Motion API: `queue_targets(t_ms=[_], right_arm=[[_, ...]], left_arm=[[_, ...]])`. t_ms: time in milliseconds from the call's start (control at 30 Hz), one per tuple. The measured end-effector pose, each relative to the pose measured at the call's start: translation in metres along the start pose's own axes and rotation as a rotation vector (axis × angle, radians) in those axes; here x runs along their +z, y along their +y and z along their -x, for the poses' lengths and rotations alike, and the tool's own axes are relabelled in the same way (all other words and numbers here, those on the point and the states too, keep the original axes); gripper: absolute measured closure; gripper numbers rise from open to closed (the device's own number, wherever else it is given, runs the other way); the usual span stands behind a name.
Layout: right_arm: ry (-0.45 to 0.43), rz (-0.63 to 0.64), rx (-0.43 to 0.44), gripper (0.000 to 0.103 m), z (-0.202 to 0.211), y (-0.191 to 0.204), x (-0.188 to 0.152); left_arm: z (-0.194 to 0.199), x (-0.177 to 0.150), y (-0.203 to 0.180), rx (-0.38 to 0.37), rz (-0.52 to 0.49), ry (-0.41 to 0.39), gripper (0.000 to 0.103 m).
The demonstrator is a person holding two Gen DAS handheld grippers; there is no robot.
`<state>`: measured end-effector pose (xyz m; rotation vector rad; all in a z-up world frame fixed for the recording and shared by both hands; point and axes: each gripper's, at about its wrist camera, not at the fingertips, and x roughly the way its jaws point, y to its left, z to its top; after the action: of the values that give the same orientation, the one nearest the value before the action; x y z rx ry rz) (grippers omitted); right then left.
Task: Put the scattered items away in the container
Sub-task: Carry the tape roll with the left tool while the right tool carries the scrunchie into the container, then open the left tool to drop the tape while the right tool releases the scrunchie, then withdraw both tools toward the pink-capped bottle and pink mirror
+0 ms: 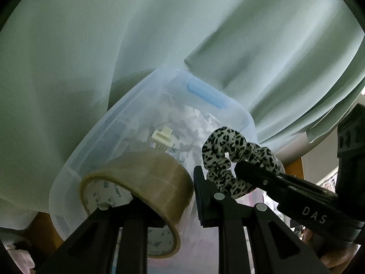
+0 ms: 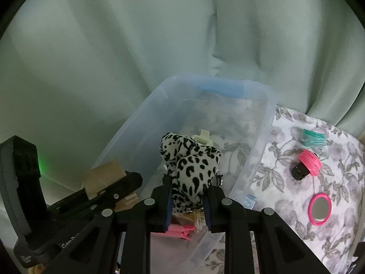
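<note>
A pale green curtain (image 2: 114, 57) hangs in soft folds behind everything, and a tabletop under a grey-flowered white cloth (image 2: 285, 178) carries the things.

At far left of the right wrist view stands the left gripper (image 1: 163, 196), a black plastic body with white letters reading "Gen" before they are cut off. Its fingers are nearly together and clamp the wall of a roll of brown packing tape (image 1: 146, 178); the roll is glossy, with a white printed core whose writing is too blurred to read. The roll is held over the near left part of the container (image 2: 257, 137).

The container is a translucent, bluish plastic tub with rounded corners and a blue clip handle (image 2: 221, 89) on its far rim. Inside lie a cream plastic claw clip (image 1: 162, 139), pink clips (image 2: 180, 229) and pale thin sticks (image 2: 194, 218) near the front wall.

In the middle, the right gripper (image 2: 189, 196) has its fingers a little apart, pressed on a soft, gathered fabric scrunchie (image 2: 191, 164), white with black leopard spots, held above the tub's inside. In the left wrist view its black side bears the letters "DAS".

To the right, on the cloth beside the tub, lie teal ridged rings (image 2: 313, 137), a pink ribbed roller (image 2: 309, 162) on a black piece, and a round mirror with a pink rim (image 2: 319, 209).
</note>
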<state>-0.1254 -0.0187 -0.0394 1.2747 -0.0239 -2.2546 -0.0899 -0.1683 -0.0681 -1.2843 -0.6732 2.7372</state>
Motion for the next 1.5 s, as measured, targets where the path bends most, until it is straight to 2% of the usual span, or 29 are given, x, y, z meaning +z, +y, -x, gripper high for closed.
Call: queue_targets(t_ms=[67,200,300,367,433,500,600,700,1067,1500], right_arm=[[0.001,0.002,-0.005,0.072,0.0,0.0,-0.001],[0.002,-0.001,-0.01,0.065,0.003,0.0,-0.003],[-0.005,0.0,-0.005,0.064,0.007,0.001,-0.004],[-0.01,0.003,-0.003,0.064,0.01,0.001,-0.005],[-0.016,0.004,-0.002,0.064,0.013,0.0,-0.005],[-0.023,0.001,0.002,0.064,0.017,0.0,-0.006],[-0.032,-0.001,0.006,0.064,0.022,0.0,-0.007],[-0.038,-0.004,0.01,0.064,0.028,-0.002,-0.009],[-0.069,-0.024,0.02,0.064,0.049,-0.008,-0.019],[-0.127,-0.056,0.032,0.064,0.081,-0.016,-0.031]], left_arm=[[-0.001,-0.001,0.0,0.018,0.001,0.014,0.074],[-0.002,-0.003,0.001,0.031,0.013,0.026,0.068],[0.0,-0.004,-0.001,0.046,0.004,0.033,0.067],[0.0,-0.004,-0.003,0.056,0.002,0.039,0.058],[0.001,-0.004,-0.004,0.069,0.002,0.046,0.054],[0.002,-0.004,-0.005,0.078,0.0,0.048,0.053],[0.0,-0.005,-0.009,0.104,-0.017,0.072,0.043],[-0.002,-0.01,-0.011,0.109,-0.017,0.101,0.043],[0.004,-0.016,-0.035,0.121,-0.089,0.111,0.04],[0.037,-0.015,-0.054,0.111,-0.093,0.033,0.04]])
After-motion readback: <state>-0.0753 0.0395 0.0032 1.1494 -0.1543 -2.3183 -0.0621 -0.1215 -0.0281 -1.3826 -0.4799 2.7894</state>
